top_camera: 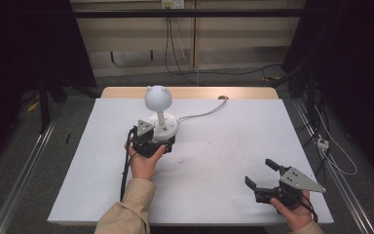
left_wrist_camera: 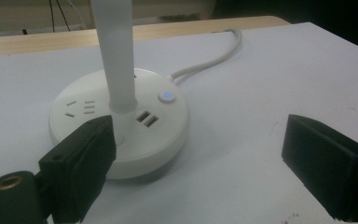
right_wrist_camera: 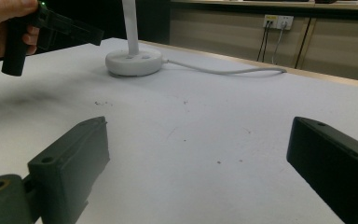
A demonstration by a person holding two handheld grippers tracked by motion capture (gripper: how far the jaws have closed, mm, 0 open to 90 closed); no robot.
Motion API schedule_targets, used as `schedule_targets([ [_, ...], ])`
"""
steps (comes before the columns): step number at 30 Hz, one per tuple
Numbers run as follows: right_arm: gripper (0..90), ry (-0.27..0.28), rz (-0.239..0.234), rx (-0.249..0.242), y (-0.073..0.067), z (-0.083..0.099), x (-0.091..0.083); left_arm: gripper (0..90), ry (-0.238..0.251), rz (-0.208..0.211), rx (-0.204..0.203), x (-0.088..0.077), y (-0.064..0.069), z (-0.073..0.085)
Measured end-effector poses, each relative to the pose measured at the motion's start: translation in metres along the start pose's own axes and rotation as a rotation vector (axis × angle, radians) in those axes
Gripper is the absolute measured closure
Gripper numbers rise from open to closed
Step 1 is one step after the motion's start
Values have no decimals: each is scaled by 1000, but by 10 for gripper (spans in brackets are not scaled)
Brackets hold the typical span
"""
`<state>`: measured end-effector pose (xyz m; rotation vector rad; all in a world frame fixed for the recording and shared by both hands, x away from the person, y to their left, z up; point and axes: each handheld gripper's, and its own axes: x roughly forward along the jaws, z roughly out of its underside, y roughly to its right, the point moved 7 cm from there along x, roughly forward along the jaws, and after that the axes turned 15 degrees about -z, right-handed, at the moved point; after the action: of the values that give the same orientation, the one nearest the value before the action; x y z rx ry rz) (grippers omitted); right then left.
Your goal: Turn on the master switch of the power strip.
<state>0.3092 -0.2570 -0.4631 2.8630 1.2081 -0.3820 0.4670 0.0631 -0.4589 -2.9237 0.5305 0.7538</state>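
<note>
The table (top_camera: 233,146) was the largest thing: a flat, matte white sheet over a light wooden top whose edge showed along the far side, its surface flecked with small dark specks near the middle. On its far-left part stood the lamp (top_camera: 158,105), smooth white plastic, with a round, low puck-shaped base (left_wrist_camera: 121,121), a slim straight stem and a globe head bearing two small ear-like bumps. The base carried socket slots, two USB ports and a small round button (left_wrist_camera: 167,96) glowing bluish. A white cord (top_camera: 202,114) curved from the base toward the table's far edge.

The left gripper (top_camera: 152,138), black and blocky with a grey triangular plate, was held by a hand in a tan sleeve right against the near side of the base; its jaws stood wide apart, one just at the base's rim, clasping nothing. The right gripper (top_camera: 260,175) sat well apart near the table's near-right corner, angled leftward, jaws likewise spread over bare table.
</note>
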Motion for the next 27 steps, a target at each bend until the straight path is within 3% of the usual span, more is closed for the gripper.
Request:
schedule_targets([
  [9,52,-5,-3,1,-1,1,1,88,1,10,0,-6,-4,3],
  [10,52,-5,-3,0,-1,1,1,87,-4,14,15,-7,-5,4],
  [13,52,-3,-3,0,-1,0,1,86,11,21,-3,-10,-3,2],
  [14,52,-3,-3,0,-1,0,1,86,4,23,13,-11,-4,2],
  [16,52,-3,-3,0,-1,0,1,86,10,27,0,-12,-4,1],
  [17,52,-4,-4,1,-1,0,1,86,3,26,18,-13,-5,2],
  [19,52,-4,-5,0,-2,1,1,86,5,29,16,-14,-5,2],
  [27,52,-5,-5,-3,-1,1,1,86,-2,33,9,-16,-8,10],
])
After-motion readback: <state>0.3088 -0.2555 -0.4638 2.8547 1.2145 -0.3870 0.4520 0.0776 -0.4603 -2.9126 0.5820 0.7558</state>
